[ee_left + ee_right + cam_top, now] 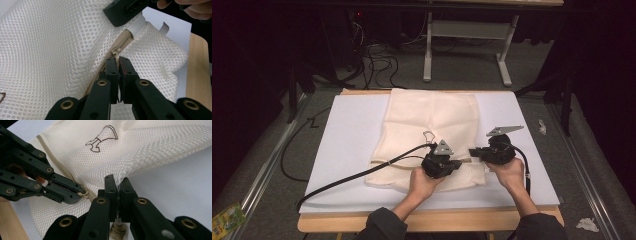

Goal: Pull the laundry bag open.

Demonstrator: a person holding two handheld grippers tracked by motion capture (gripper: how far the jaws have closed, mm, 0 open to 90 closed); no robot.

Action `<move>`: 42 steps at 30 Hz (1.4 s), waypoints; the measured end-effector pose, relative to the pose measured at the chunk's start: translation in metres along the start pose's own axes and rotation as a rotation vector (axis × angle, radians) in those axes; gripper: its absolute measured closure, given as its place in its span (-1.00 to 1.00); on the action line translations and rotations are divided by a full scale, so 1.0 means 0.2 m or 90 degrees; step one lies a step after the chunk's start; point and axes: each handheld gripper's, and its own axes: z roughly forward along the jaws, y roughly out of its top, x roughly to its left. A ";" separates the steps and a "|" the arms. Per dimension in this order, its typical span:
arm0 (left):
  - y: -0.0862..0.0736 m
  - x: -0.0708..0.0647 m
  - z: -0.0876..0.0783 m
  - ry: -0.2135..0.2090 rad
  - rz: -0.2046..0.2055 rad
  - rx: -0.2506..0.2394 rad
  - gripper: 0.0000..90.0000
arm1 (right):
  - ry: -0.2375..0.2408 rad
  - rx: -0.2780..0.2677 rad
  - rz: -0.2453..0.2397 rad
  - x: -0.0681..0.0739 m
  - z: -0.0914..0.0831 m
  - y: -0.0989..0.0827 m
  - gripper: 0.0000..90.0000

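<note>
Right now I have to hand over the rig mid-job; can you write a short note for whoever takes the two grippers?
Left gripper: shut on the zipper pull of the mesh bag.
Right gripper: shut on the mesh bag's edge beside the zipper's end, pinching the fabric.
The mesh bag lies flat on the white mat, zipper running along its near end.
Done: both grips are set.
Left: whether the zipper is open or closed I cannot tell; probably slide the pull along it while the right gripper holds the bag taut.
</note>
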 end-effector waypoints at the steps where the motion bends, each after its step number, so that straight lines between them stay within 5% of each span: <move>1: 0.00 0.00 0.00 0.000 0.000 0.000 0.94 | 0.000 0.000 0.000 0.00 0.00 0.00 0.97; 42: -0.04 0.05 -0.13 0.027 0.001 -0.011 0.94 | -0.013 -0.004 0.009 -0.03 -0.01 -0.02 0.97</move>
